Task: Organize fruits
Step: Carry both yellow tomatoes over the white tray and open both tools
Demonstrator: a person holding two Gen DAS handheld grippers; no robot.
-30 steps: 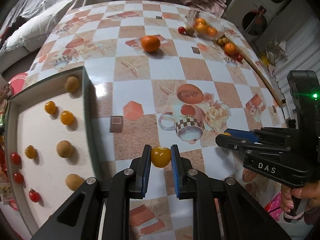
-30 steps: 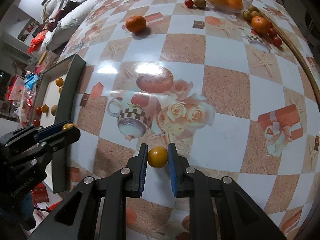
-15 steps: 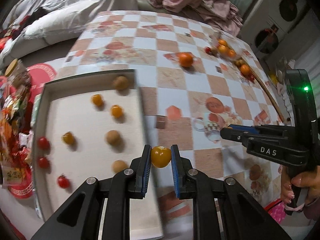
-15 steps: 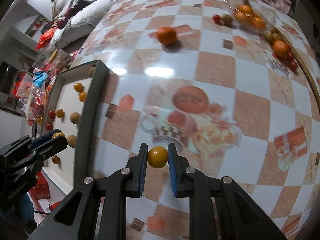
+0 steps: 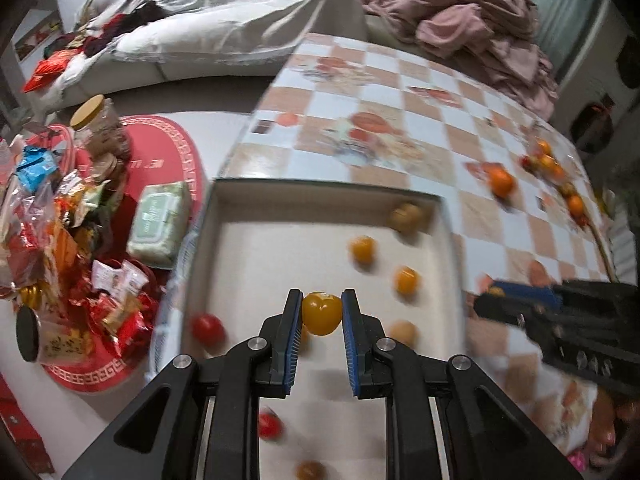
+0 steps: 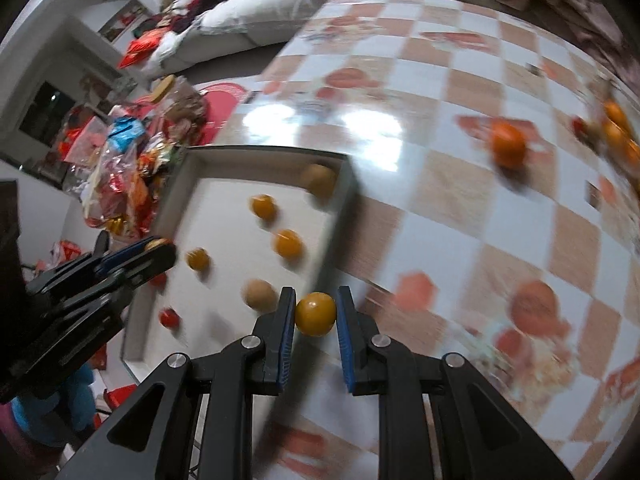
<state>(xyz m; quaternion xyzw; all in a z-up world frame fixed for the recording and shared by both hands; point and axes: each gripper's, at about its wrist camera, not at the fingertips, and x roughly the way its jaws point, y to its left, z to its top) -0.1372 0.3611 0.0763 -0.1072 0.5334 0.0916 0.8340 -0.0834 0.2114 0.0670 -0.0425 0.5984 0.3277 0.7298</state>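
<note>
My left gripper [image 5: 321, 312] is shut on a yellow cherry tomato [image 5: 321, 313] and holds it above the white tray [image 5: 248, 248]. The tray holds several yellow, brown and red small fruits, such as a yellow one [image 5: 406, 280] and a red one [image 5: 207, 329]. My right gripper [image 6: 315, 314] is shut on another yellow tomato [image 6: 315, 314], over the tray's right wall [image 6: 340, 208]. The right gripper also shows in the left wrist view [image 5: 496, 300], and the left gripper shows in the right wrist view [image 6: 160, 250]. A tangerine [image 6: 508, 144] lies on the checked tablecloth [image 6: 460, 200].
More fruit [image 5: 548, 162] lies at the table's far right. Left of the table are snack packets [image 5: 60, 220], a jar [image 5: 100, 128], a wipes pack [image 5: 162, 218] and a red mat [image 5: 168, 148]. A sofa with clothes [image 5: 460, 28] stands behind.
Both grippers have swung left with their tomatoes. The left one went from over the tablecloth to over the tray; the right one reached the tray's right wall. The view is motion-blurred.
</note>
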